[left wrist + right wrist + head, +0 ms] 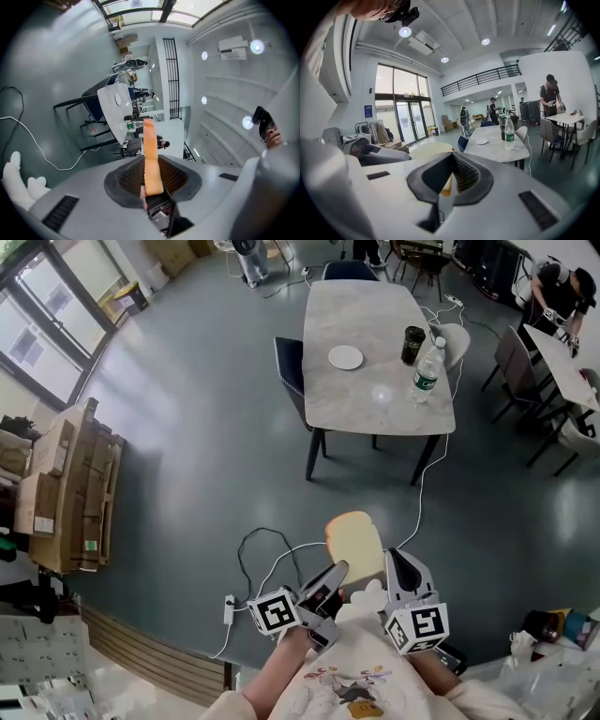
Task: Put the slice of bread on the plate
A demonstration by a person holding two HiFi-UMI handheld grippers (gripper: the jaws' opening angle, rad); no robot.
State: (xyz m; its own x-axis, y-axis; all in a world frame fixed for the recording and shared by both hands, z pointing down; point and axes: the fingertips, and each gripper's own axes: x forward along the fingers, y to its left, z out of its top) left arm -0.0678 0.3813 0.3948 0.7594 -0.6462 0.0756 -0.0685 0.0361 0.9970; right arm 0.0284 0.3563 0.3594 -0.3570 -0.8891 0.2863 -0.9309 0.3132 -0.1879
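Observation:
A pale slice of bread (pixel 354 542) with a tan crust hangs over the floor just in front of me. My left gripper (pixel 330 585) is shut on its near edge. In the left gripper view the slice (pixel 151 154) stands edge-on between the pads. My right gripper (pixel 401 570) sits right beside the slice, jaw tips together with nothing between them. In the right gripper view (pixel 451 158) the bread (pixel 430 150) shows beyond its left jaw. The white plate (pixel 345 357) lies on the marble table (pixel 375 306) far ahead, also seen as a small plate (pixel 481 141) in the right gripper view.
On the table stand a dark cup (pixel 412 345), a water bottle (pixel 427 371) and a clear glass (pixel 381 395). A dark chair (pixel 290 371) is at its left side. White cables (pixel 272 563) trail over the grey floor. Cardboard boxes (pixel 70 488) line the left. A person (pixel 558 292) works at another table.

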